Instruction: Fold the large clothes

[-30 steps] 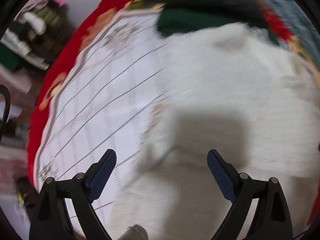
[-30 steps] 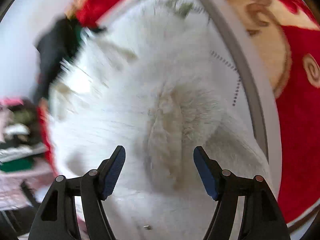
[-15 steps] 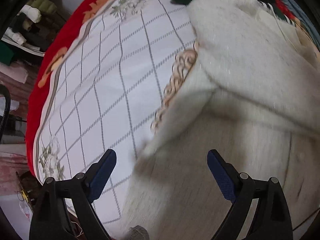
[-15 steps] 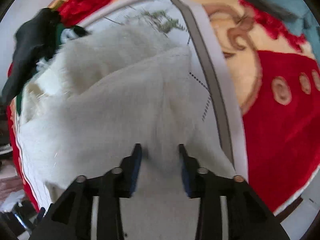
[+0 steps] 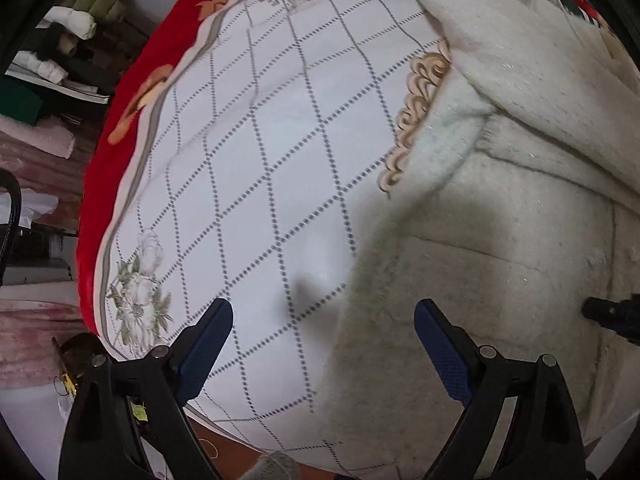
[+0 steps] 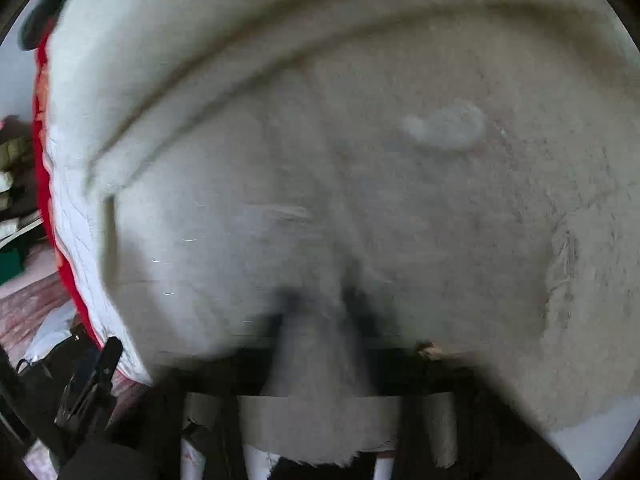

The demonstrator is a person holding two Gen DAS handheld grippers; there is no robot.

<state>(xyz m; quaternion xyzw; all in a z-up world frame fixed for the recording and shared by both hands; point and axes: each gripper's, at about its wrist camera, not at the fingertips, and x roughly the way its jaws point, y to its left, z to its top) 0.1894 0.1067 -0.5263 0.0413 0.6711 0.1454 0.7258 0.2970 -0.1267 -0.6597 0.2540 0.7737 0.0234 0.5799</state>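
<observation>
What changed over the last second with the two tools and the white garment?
The right tool went from open to shut on a fold of the white garment and drew it close, so the fabric fills its view. The left tool stayed open, holding nothing, over the garment's edge on the checked sheet.

The right gripper (image 6: pixel 320 312), spread wide a second ago, is now closed on a fold of the white garment (image 6: pixel 360 160), whose fleece fills nearly everything ahead of it. Ahead of the left gripper (image 5: pixel 322 344), motion blur is gone, and more of the checked bedspread (image 5: pixel 260 160) shows at left.
</observation>
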